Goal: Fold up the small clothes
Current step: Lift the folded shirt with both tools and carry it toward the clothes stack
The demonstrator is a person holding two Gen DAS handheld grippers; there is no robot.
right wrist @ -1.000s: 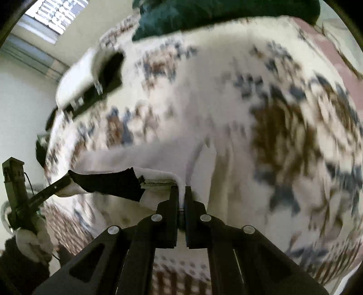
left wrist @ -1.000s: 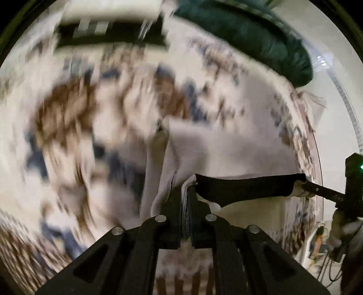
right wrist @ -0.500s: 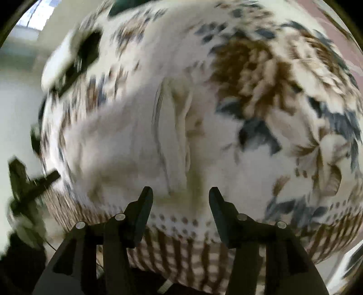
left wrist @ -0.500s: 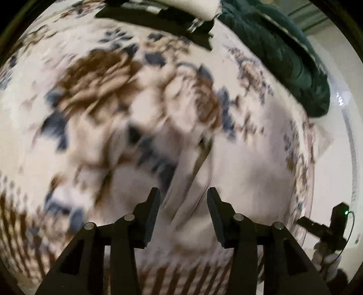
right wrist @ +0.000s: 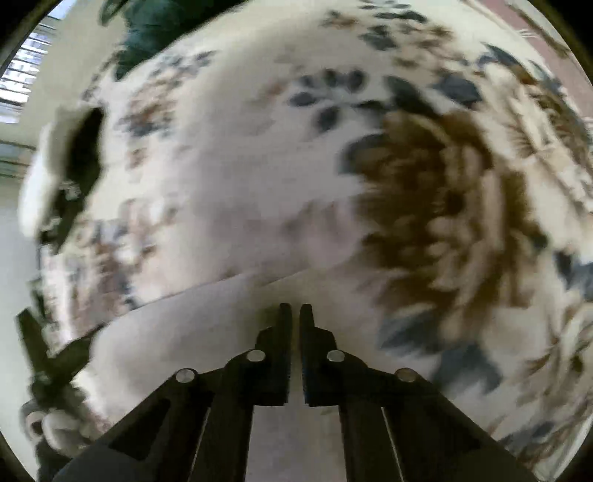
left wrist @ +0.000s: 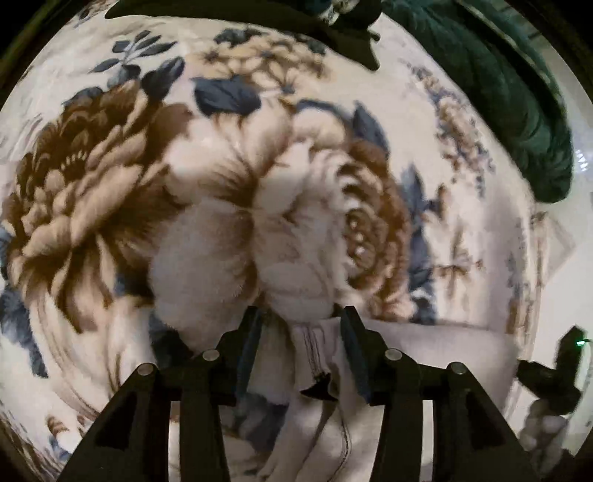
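Observation:
A small pale garment (left wrist: 415,356) lies flat on a floral blanket (left wrist: 111,178). In the left wrist view my left gripper (left wrist: 301,326) is open, its fingers on either side of the garment's seamed edge, where a dark trim piece (left wrist: 318,385) shows. My right gripper (left wrist: 552,374) shows at the far right of that view. In the right wrist view my right gripper (right wrist: 295,315) is shut, with only a thin slit between the fingers, over the pale garment (right wrist: 207,326). I cannot tell whether it pinches cloth. My left gripper (right wrist: 48,356) shows blurred at the left.
A dark green quilt (left wrist: 500,96) lies at the blanket's far end. A folded white and black garment (right wrist: 63,170) lies on the blanket at the left of the right wrist view; its black edge (left wrist: 259,22) tops the left wrist view.
Both grippers let go of the garment's edge half a second ago and it dropped flat. Since then the right gripper has shut again; the left stays open, low over the seamed edge.

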